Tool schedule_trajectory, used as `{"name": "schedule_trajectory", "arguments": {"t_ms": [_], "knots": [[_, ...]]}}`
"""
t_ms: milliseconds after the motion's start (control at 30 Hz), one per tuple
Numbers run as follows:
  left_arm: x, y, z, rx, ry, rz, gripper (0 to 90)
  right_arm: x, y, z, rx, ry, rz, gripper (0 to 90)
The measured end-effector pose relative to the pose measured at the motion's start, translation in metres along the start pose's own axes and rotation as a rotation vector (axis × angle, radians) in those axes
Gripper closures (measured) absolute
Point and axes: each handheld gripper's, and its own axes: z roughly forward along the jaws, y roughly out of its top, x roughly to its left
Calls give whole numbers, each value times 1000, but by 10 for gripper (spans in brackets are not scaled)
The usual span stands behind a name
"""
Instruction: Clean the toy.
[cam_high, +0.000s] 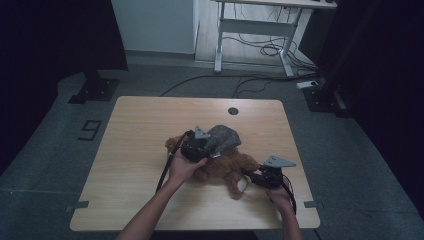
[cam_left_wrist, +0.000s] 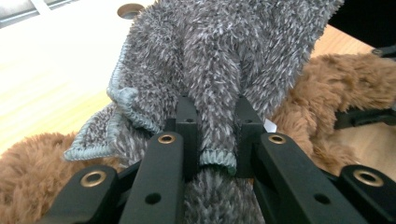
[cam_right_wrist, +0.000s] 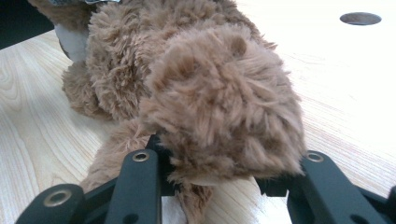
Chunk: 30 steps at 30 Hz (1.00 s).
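Observation:
A brown plush bear (cam_high: 225, 167) lies in the middle of the wooden table (cam_high: 140, 130). Over its upper part hangs a grey fuzzy cloth (cam_high: 226, 136) with a teal stitched hem. My left gripper (cam_high: 212, 148) is shut on a fold of that cloth. In the left gripper view the cloth (cam_left_wrist: 224, 51) bunches between the jaws of the left gripper (cam_left_wrist: 217, 116), with the bear (cam_left_wrist: 345, 88) underneath. At the bear's right end my right gripper (cam_high: 251, 176) is shut on a plush limb. In the right gripper view the bear (cam_right_wrist: 210, 93) bulges over the right gripper (cam_right_wrist: 215, 172) and hides its tips.
A round cable hole (cam_high: 233, 111) sits near the table's far edge. Bare wood lies to the left and along the front edge. Beyond the table stand a white desk frame (cam_high: 255, 30) with loose cables on the floor, and dark stands at both sides.

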Motion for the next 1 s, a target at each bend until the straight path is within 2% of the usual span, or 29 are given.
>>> {"name": "schedule_trajectory", "arguments": {"t_ms": [100, 200, 233, 300, 400, 500, 567, 633, 667, 700, 833, 1000], "knots": [[-11, 3, 0, -11, -3, 24, 770, 1, 1, 0, 3, -4, -5, 592], [-28, 11, 4, -31, -59, 39, 770, 2, 1, 0, 1, -11, -8, 593], [-28, 11, 4, -31, -59, 39, 770, 2, 1, 0, 0, -11, -9, 593], [-52, 19, 12, -39, -116, 71, 770, 3, 2, 0, 3, -15, -12, 593], [-71, 23, 22, -16, -151, 107, 769, 4, 3, 0, 2, -17, -15, 593], [-85, 21, 38, 24, -152, 143, 769, 5, 3, -1, -1, -20, -11, 593], [-87, 18, 46, 42, -137, 154, 769, 5, 4, -1, 4, -22, -19, 593], [-87, 16, 49, 43, -132, 148, 770, 5, 3, 0, 20, -33, -27, 593], [-82, 13, 50, 48, -127, 138, 770, 5, 2, 1, 20, -31, -22, 594], [-79, 12, 49, 48, -113, 138, 770, 4, 2, 1, 19, -28, -18, 594], [-65, 8, 42, 43, -100, 114, 772, 5, 3, 1, 15, -25, -19, 596], [-49, 6, 27, 23, -55, 99, 772, 5, 3, 0, 5, -21, -17, 596]]}}
